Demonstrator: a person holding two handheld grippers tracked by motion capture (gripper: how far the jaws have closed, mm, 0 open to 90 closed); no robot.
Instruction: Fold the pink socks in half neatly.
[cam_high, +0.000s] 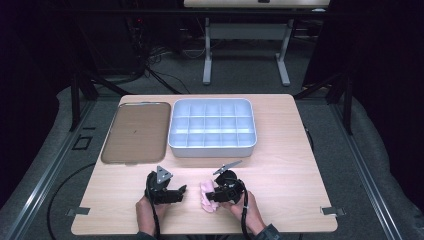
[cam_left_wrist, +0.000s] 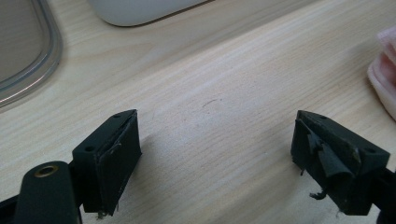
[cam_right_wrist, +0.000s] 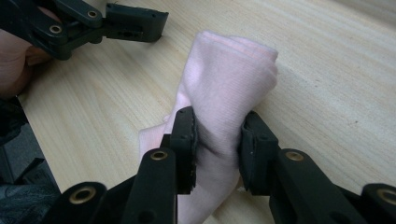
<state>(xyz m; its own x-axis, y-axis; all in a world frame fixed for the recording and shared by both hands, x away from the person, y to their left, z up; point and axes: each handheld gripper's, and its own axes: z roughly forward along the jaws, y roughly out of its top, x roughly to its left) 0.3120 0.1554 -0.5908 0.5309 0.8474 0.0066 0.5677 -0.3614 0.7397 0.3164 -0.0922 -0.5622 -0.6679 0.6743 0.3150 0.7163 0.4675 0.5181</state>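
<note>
A: Left gripper (cam_left_wrist: 212, 158) status?
B: Jaws spread wide over bare table (cam_left_wrist: 224, 84), gripping nothing.
A: Surroundings?
B: Pink cloth (cam_left_wrist: 385, 79) right of it; tray (cam_left_wrist: 28, 60) far left; white bin (cam_left_wrist: 140, 11) beyond.

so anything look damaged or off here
The pad on one jaw of the left gripper is peeling, with a torn flap curling off it. The pink cloth in the right gripper is just bunched.
</note>
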